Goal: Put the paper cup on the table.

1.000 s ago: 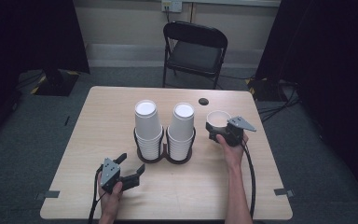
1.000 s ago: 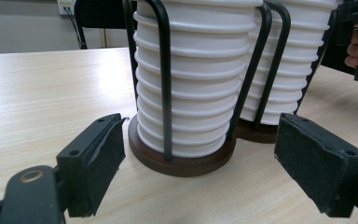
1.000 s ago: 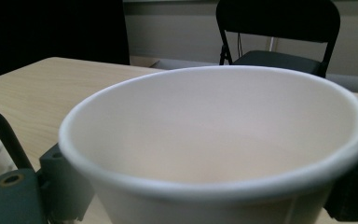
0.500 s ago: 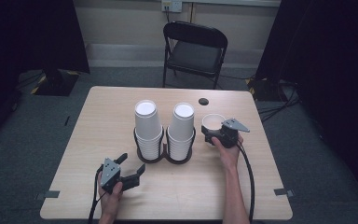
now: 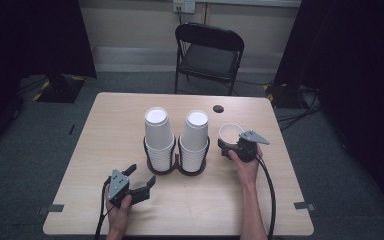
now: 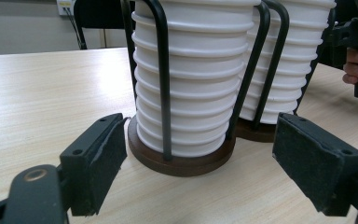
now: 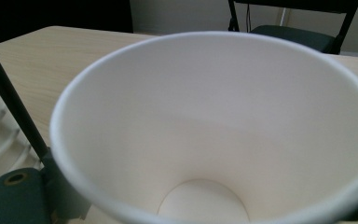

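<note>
At the near left of the worktop (image 5: 95,140), the left hand-held gripper (image 5: 141,180) rests low in the person's left hand (image 5: 117,212), its jaws spread wide and holding nothing. They point up and to the right toward the cup rack (image 5: 176,167). In the left gripper view the two black pads (image 6: 100,161) stand well apart on either side of the rack's nearer brown base (image 6: 182,161), with bare wood between them and it.

The rack sits mid-worktop: two round bases side by side, each with black wire loops rising around a tall stack of white paper cups. The left stack (image 5: 158,135) and the right stack (image 5: 195,137) stand upright, just beside each other, their tops above the wire.

Right of the rack, the right hand-held gripper (image 5: 228,146) is held in the right hand (image 5: 245,167), pinching a single white paper cup (image 5: 230,134) by its side. The cup's open mouth faces up, and it is just beside the right stack. In the right gripper view the cup's interior (image 7: 214,140) blocks most of what lies beyond, with a wire loop (image 7: 9,112) at the left edge.

Behind the cup, a small dark round spot (image 5: 218,108) lies near the far edge. A black folding chair (image 5: 207,57) stands on the grey floor beyond the worktop.
</note>
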A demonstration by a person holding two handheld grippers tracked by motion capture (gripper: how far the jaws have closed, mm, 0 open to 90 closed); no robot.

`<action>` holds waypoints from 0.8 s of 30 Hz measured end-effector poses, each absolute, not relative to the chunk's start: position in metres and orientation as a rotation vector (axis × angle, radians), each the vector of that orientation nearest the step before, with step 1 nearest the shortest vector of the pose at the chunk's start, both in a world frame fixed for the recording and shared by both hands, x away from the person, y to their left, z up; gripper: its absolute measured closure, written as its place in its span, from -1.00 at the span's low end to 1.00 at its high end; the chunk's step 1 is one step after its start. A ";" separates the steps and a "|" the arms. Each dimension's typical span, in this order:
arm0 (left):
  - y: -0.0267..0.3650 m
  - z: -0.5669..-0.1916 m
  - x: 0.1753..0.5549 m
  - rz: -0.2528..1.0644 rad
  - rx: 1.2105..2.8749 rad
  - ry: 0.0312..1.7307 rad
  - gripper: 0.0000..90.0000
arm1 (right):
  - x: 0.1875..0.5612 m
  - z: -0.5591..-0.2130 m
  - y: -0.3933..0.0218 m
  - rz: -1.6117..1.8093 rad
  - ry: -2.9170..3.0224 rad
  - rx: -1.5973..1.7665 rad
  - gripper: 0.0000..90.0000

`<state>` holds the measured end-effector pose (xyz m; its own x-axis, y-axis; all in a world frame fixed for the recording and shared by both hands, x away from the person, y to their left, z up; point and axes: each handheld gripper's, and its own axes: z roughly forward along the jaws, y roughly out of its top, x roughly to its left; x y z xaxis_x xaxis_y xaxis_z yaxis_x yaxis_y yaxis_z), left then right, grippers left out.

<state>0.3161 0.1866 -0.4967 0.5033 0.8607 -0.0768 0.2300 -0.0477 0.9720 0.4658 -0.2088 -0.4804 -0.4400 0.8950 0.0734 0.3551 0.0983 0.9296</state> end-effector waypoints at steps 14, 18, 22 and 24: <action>0.186 -0.497 0.316 0.679 1.578 0.963 -0.62 | 0.462 -0.490 -0.209 1.212 1.923 1.267 -0.72; 0.186 -0.497 0.316 0.682 1.581 0.962 -0.62 | 0.460 -0.490 -0.208 1.196 1.935 1.278 -0.71; 0.186 -0.497 0.316 0.681 1.580 0.961 -0.62 | 0.458 -0.487 -0.207 1.201 1.923 1.282 -0.71; 0.186 -0.497 0.315 0.680 1.568 0.968 -0.62 | 0.457 -0.485 -0.207 1.193 1.923 1.280 -0.71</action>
<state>0.3154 0.1863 -0.4968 0.4979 0.8641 -0.0733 0.2246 -0.0468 0.9733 0.4565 -0.2073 -0.4852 -0.4067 0.9128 0.0382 0.4396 0.1589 0.8840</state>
